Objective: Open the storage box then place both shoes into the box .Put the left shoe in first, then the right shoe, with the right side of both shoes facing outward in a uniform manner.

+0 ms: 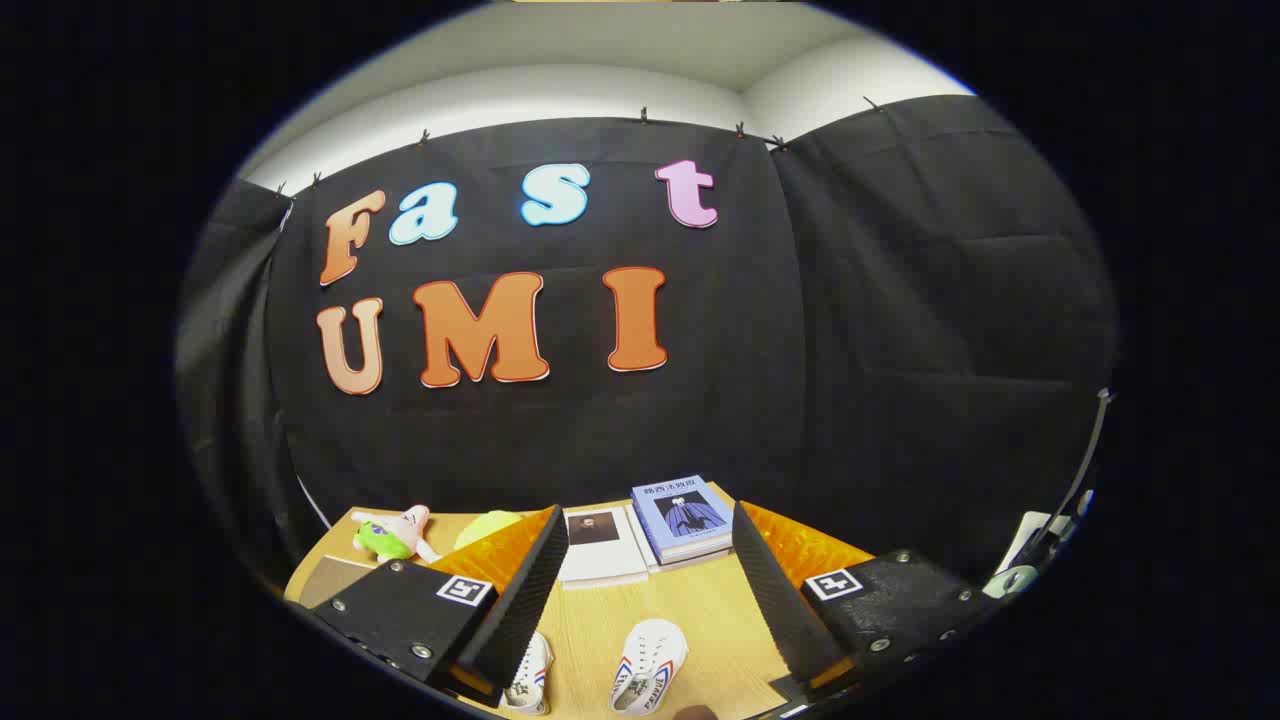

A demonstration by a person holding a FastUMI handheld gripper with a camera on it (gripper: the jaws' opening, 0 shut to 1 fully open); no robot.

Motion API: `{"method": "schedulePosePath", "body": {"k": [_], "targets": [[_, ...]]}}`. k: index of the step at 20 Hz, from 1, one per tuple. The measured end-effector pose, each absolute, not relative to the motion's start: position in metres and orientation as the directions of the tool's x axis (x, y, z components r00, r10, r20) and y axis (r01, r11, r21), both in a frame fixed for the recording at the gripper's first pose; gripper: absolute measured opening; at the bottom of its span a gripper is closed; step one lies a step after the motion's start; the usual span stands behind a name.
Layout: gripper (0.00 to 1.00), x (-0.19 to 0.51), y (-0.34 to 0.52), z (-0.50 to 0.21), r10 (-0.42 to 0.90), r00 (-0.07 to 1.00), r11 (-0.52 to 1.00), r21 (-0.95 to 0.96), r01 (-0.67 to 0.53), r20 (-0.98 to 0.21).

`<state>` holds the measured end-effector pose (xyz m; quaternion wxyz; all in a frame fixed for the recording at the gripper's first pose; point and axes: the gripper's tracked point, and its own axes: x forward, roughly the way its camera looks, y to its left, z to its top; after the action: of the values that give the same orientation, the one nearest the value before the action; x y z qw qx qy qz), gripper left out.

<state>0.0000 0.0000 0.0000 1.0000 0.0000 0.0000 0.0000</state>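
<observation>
Gripper (640,590): fingers are being held spread apart above the table (700,610); nothing is being pinched
Shoes (650,678): two are lying between the fingers; books (685,518) beyond

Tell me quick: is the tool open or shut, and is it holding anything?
Tool: open, fingers spread wide and holding nothing; two white canvas shoes with red and blue stripes lie on the wooden table between them.

Light: even overhead light is falling on the wooden table (700,610), keeping it bright.
Shadows: soft ones are lying beside the shoes (648,678).
Backdrop: the black cloth is soaking up light.
Distortion: fisheye bending is curving the edges strongly.
Focus: the centre is staying sharp.
</observation>
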Motion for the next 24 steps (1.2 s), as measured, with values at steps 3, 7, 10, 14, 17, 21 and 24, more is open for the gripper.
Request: {"method": "schedulePosePath", "body": {"k": [3,7,10,14,17,21,24], "targets": [[0.98,-0.01,0.009,0.009,0.028,0.999,0.999,-0.03,-0.027,0.02],[0.98,-0.023,0.013,0.017,0.032,0.999,0.999,-0.033,-0.031,0.043],[0.98,-0.025,0.011,0.007,0.031,0.999,0.999,-0.007,-0.031,0.036],[0.98,-0.019,0.014,-0.018,0.065,0.998,0.995,0.08,-0.065,0.001],[0.98,-0.01,0.02,-0.044,0.093,0.995,0.989,0.122,-0.087,-0.046],[0.99,0.001,0.047,-0.073,0.194,0.975,0.966,0.194,-0.172,-0.104],[0.98,0.005,0.073,-0.095,0.292,0.947,0.925,0.291,-0.244,-0.134]]}}
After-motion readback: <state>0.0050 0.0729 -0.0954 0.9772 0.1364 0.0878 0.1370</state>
